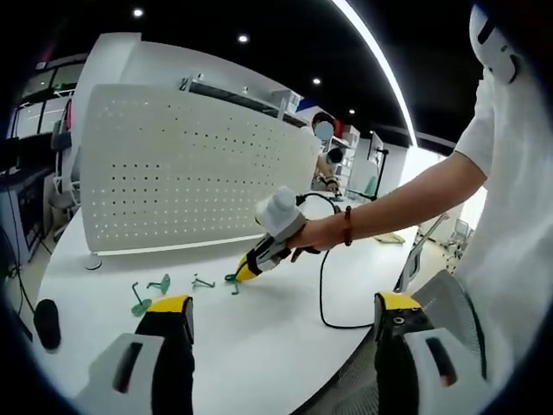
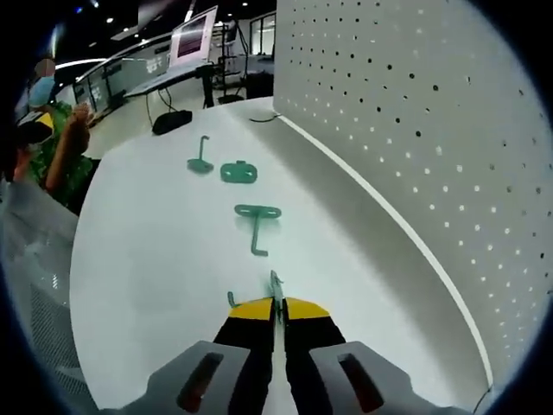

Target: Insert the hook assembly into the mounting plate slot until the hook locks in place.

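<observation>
Left gripper view: my left gripper (image 1: 281, 324) hangs over the white table (image 1: 259, 346), jaws spread wide w/ nothing between them, yellow tips up. Ahead, my right gripper (image 1: 244, 271) is held in my hand (image 1: 313, 233), its yellow tip down at the tabletop on a green hook piece (image 1: 232, 279). A black cable (image 1: 322, 294) trails from it across the table. More green parts lie in a row to the left: a hook (image 1: 202, 281), a plate (image 1: 159, 283), and another hook piece (image 1: 138, 301). Behind them stands the white perforated mounting board (image 1: 190, 169), upright.

Right gripper view: my right gripper (image 2: 276, 313) has its jaws closed tight on a thin green hook piece (image 2: 274, 284), whose curved end sticks out left of the tips, touching the table (image 2: 155, 259). Farther along lie a T-shaped green hook (image 2: 257, 221), a green plate (image 2: 238, 172) and an L-shaped hook (image 2: 200, 157), well apart from my tips. The perforated board (image 2: 415, 130) runs along the right. A monitor (image 2: 192, 36) glows in the background; its writing is too small to read. No brand or label legible on any part.
</observation>
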The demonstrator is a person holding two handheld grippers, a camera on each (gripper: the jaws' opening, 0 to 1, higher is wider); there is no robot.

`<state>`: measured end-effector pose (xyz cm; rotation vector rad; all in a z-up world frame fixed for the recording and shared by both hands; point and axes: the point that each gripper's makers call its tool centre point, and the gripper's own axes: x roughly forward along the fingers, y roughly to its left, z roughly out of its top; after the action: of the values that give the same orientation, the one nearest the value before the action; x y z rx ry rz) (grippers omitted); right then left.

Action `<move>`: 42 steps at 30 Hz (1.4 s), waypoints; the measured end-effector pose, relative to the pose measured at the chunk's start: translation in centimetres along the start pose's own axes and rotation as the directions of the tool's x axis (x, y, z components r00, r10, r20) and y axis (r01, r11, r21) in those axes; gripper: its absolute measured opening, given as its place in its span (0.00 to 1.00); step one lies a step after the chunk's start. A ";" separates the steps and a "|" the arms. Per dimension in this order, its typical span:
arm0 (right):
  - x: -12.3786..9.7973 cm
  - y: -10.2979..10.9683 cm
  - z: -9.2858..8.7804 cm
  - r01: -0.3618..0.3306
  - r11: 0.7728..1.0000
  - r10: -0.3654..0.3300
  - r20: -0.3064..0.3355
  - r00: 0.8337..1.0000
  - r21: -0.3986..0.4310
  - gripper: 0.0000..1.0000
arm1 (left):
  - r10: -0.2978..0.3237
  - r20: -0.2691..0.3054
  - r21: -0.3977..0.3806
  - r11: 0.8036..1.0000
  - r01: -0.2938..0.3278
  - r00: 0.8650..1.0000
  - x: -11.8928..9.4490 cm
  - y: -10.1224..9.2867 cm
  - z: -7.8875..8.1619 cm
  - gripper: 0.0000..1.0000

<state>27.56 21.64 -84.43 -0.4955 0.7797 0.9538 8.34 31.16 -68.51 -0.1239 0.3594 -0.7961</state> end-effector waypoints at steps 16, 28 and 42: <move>-1.4 -0.2 0.0 0.020 0.999 -0.021 0.032 0.999 0.034 0.00 | -0.018 0.000 0.003 1.000 0.018 1.000 0.4 -0.5 0.1 0.87; -2.8 0.9 0.7 0.025 0.996 -0.033 0.097 0.995 0.084 0.00 | -0.041 -0.009 0.017 0.999 0.041 0.999 1.8 -1.2 0.2 0.86; -5.6 1.4 2.6 0.059 0.995 -0.073 0.186 0.980 0.084 0.00 | -0.058 0.018 -0.002 0.998 0.058 0.998 3.1 -1.5 1.1 0.84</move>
<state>25.42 21.14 -78.47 -0.3545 0.6228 0.8908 9.68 27.88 -67.96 -0.1446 0.3414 -0.8513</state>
